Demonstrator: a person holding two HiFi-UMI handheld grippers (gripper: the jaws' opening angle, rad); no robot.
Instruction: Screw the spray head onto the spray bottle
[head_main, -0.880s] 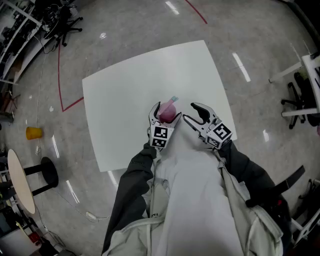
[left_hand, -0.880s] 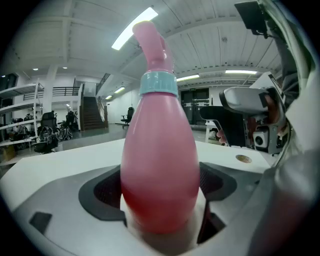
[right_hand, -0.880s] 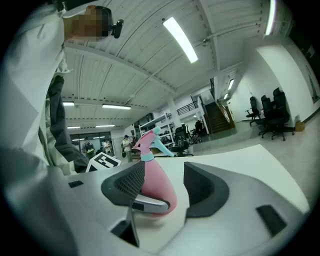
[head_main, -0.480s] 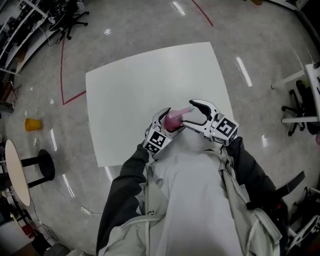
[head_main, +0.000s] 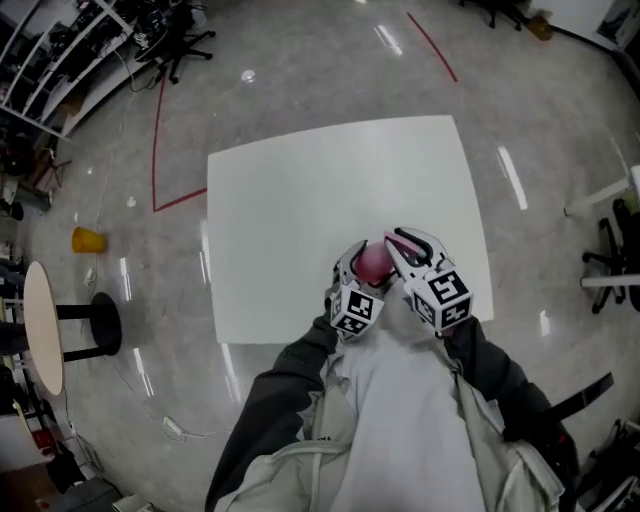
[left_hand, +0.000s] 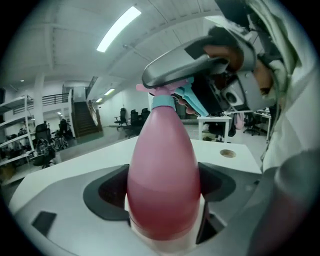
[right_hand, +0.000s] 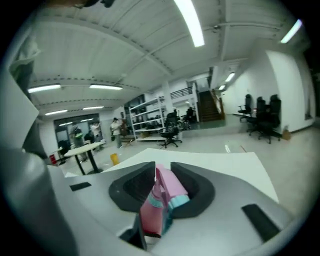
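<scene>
A pink spray bottle (head_main: 375, 263) is held above the near edge of the white table (head_main: 300, 210). My left gripper (head_main: 362, 262) is shut on the bottle's wide body (left_hand: 162, 180), jaws spread far apart around it. The pink and teal spray head (right_hand: 162, 197) sits on the bottle's neck (left_hand: 162, 101). My right gripper (head_main: 402, 248) is shut on that spray head, its jaws close together on either side. In the left gripper view the right gripper (left_hand: 200, 60) reaches over the top of the bottle.
The table stands on a glossy grey floor marked with red tape (head_main: 165, 150). A yellow cup (head_main: 87, 240) and a round stool (head_main: 95, 325) are at the left. Office chairs and shelving line the far left.
Both grippers have come together near the table's front edge. The right gripper, earlier apart from the bottle, now grips the spray head. The bottle has tipped from lying sideways toward the right gripper.
</scene>
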